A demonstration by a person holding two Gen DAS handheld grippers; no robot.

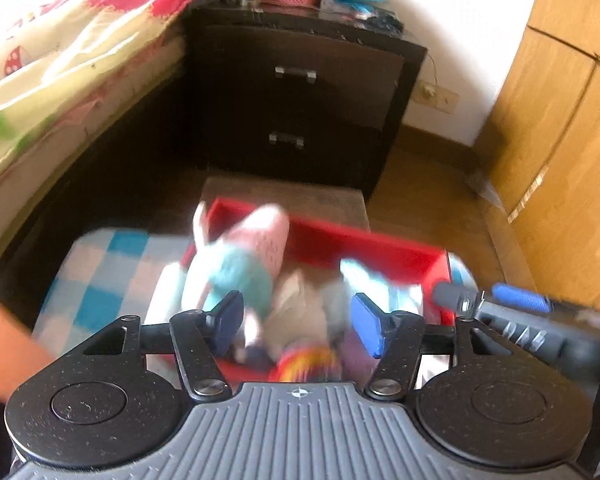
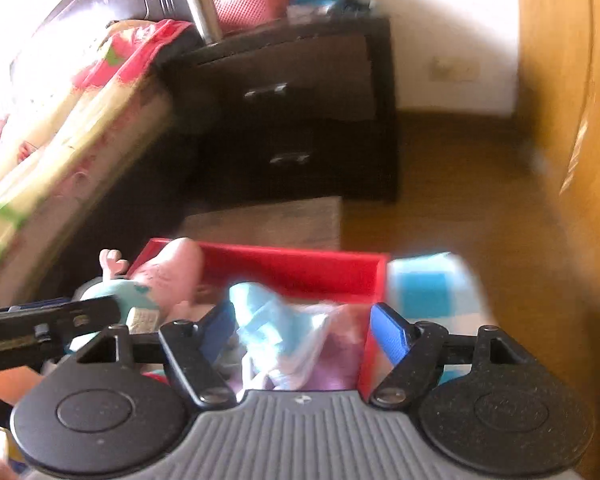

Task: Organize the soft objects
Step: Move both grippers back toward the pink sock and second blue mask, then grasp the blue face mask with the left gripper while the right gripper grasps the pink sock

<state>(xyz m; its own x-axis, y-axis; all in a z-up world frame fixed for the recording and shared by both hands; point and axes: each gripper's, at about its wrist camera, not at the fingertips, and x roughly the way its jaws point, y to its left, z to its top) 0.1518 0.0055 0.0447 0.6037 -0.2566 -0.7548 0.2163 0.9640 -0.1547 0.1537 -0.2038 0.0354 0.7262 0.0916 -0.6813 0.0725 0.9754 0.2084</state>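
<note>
The left gripper [image 1: 298, 320] is hanging with its 2 pads apart and nothing pressed between them, and the right gripper [image 2: 306, 332] is likewise standing wide with no grip, both poised above the red box [image 1: 380, 246], probably because the soft things are already lying inside it. A pink and teal plush toy [image 1: 244, 256] is leaning over the box's far left corner, while a light blue cloth [image 2: 268, 320] and blurred bundles are filling the middle. The box is sitting on a blue checked cushion [image 1: 100, 276] beside the bed [image 1: 60, 60], presumably within easy reach.
</note>
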